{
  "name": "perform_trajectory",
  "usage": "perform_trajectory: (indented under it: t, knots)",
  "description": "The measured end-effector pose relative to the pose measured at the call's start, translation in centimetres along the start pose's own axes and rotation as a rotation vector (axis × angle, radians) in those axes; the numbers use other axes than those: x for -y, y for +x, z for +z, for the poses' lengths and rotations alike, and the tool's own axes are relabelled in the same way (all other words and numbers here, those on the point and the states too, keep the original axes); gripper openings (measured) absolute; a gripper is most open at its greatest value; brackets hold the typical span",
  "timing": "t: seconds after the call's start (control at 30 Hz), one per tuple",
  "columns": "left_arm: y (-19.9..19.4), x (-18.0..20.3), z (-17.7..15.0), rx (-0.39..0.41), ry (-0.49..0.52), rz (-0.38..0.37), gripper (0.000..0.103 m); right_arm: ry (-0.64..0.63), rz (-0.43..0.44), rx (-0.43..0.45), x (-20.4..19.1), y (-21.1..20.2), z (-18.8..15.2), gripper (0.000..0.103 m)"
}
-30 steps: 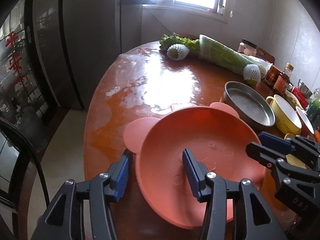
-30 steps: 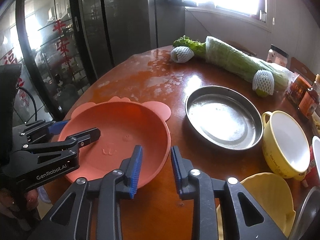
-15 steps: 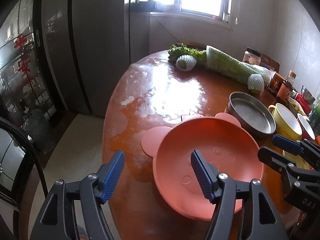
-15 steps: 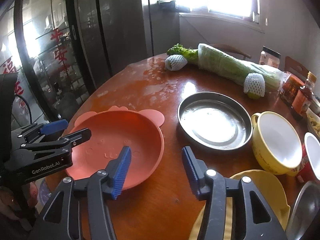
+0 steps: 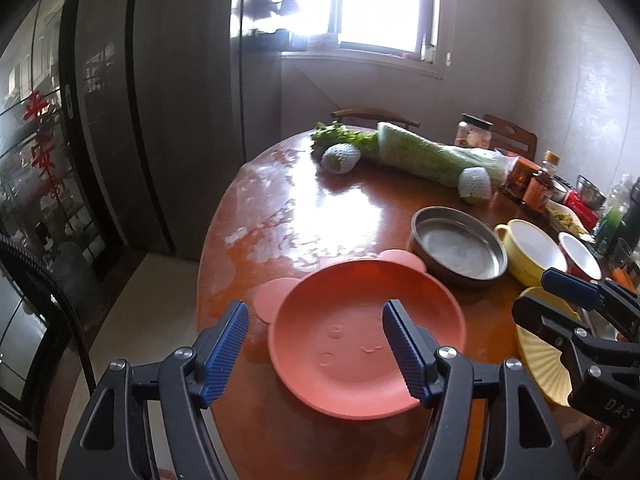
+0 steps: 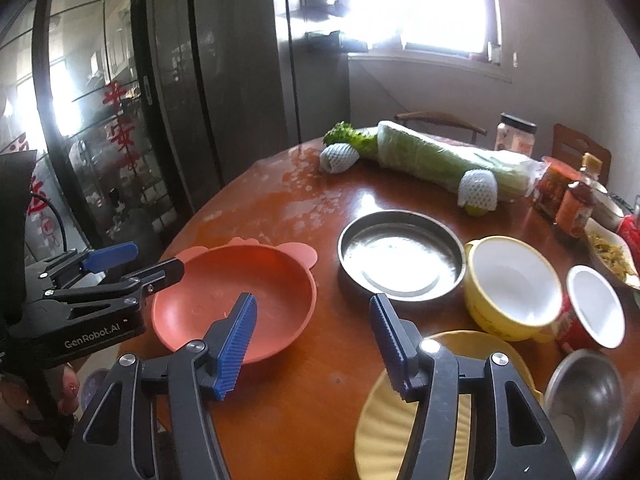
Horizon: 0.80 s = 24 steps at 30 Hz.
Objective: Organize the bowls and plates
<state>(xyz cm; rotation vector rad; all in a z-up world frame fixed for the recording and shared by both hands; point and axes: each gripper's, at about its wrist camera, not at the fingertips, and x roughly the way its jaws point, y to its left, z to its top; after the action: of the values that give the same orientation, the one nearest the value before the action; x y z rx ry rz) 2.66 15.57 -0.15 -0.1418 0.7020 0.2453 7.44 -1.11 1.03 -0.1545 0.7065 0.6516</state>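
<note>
My left claw (image 5: 316, 350) stands apart with nothing between its blue pads, and its opening has settled. It hangs over the near rim of the pink bear-eared plate (image 5: 360, 344), low and centre in the left wrist view. My right claw (image 6: 312, 344) is also apart and empty, its jaws opening at this moment, above bare desk (image 6: 320, 392) between the pink plate at lower left and the pale yellow fluted plate (image 6: 376, 432) at the bottom edge of the right wrist view.

The pink plate lies flat on the desk, free of both claws, so I judge this the release of one dish and the choice of the next. To do it well I lift clear before swinging sideways, so a pad does not catch the plate's raised rim and drag it toward the desk edge close by.

Outward lie the steel pan (image 6: 400, 260) at centre, the yellow handled bowl (image 6: 516, 284) just right of it, a red cup (image 6: 592, 308) beyond, and a steel bowl (image 6: 584, 396) at lower right. The bagged cabbage (image 6: 436, 156) lies across the far side.

For the next pick I favour the yellow plate: I approach its rim squarely, one pad under and one over.
</note>
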Motion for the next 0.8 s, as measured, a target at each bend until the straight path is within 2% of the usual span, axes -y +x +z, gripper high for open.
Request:
perform_trajectory:
  t: [0.27,0.37,0.6,0.8]
  knots:
    - [-2.3,2.9,0.2,0.031,0.047,-0.063,0.069,0.035,-0.035,0.045,1.2,-4.1,-0.7,0.063]
    - [-2.8,4.1,0.1,0.038,0.066,-0.077,0.070,0.049,-0.049,0.068,1.5,-5.9,-1.2,0.067]
    - [-3.3,7.4,-0.1,0.028,0.119,-0.128,0.070,0.077,-0.098,0.093,2.5,-9.6,-3.2,0.069]
    - [-2.8,10.2,-0.8,-0.002,0.160,-0.177,0.070,0.116,-0.145,0.075,3.8,-11.7,-5.7,0.069]
